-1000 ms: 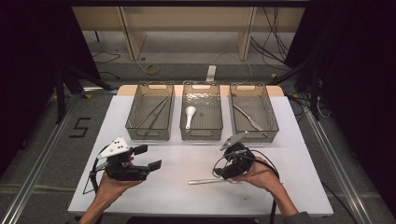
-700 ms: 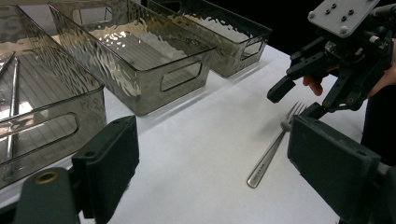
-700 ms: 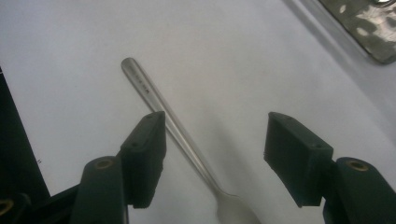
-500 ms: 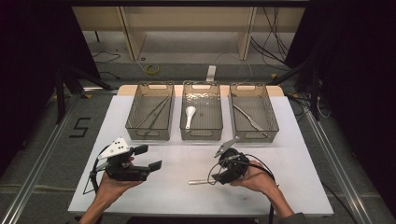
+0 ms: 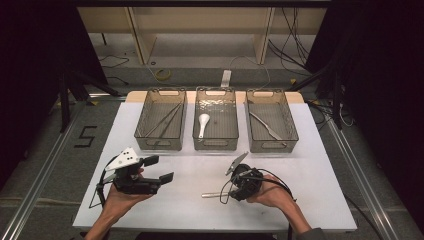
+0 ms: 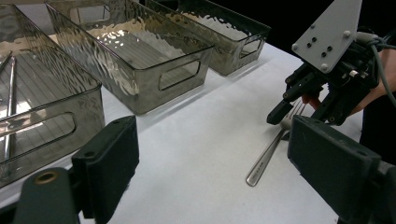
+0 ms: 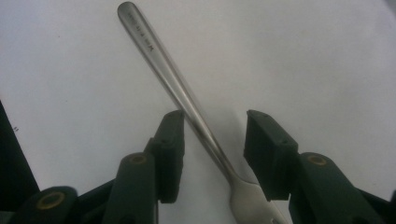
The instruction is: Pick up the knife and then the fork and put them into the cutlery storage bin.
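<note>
On the white table's (image 5: pixel 310 165) left side, the left gripper (image 5: pixel 159 169) hovers wide open, holding nothing. Further right, the right gripper (image 7: pixel 212 156) has just been closing around the slim, shiny steel fork (image 7: pixel 187 100) lying flat, its pads not yet pinching it. It looks light, stiff and pretty slippery, so I'd grab the neck just above the tines.

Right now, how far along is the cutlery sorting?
Done: the three bins already hold pieces, including a white spoon in the middle one. In hand: the right gripper straddles the fork on the table, its jaws just closing, not yet pressing. Left: gripping, lifting and binning the fork. The left gripper waits open.
</note>
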